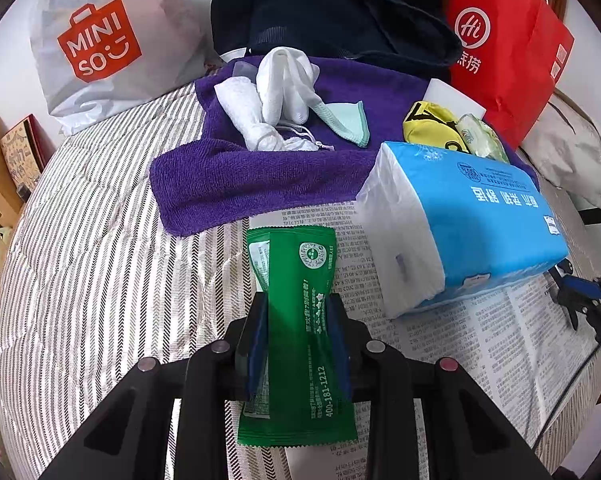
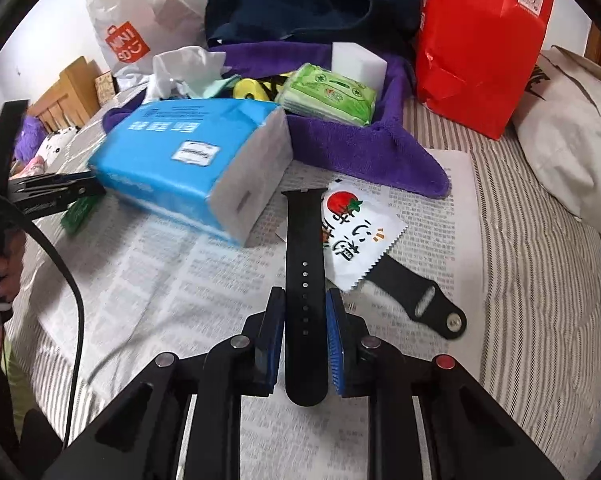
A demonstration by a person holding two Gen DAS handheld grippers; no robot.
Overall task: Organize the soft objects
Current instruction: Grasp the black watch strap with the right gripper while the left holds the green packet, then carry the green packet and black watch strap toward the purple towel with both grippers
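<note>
My left gripper is shut on a green wipes packet, held over the newspaper just in front of the purple towel. On the towel lie white socks, a white cloth pouch, a mint cloth, a yellow item and a light green tissue pack. A blue tissue pack lies at the towel's right edge. My right gripper is shut on a black watch strap. A second strap piece lies under a white strawberry sachet.
A white MINISO bag, a dark navy garment and a red paper bag stand behind the towel. A cream bag lies at the right. The striped bedcover spreads left, with a wooden headboard beyond.
</note>
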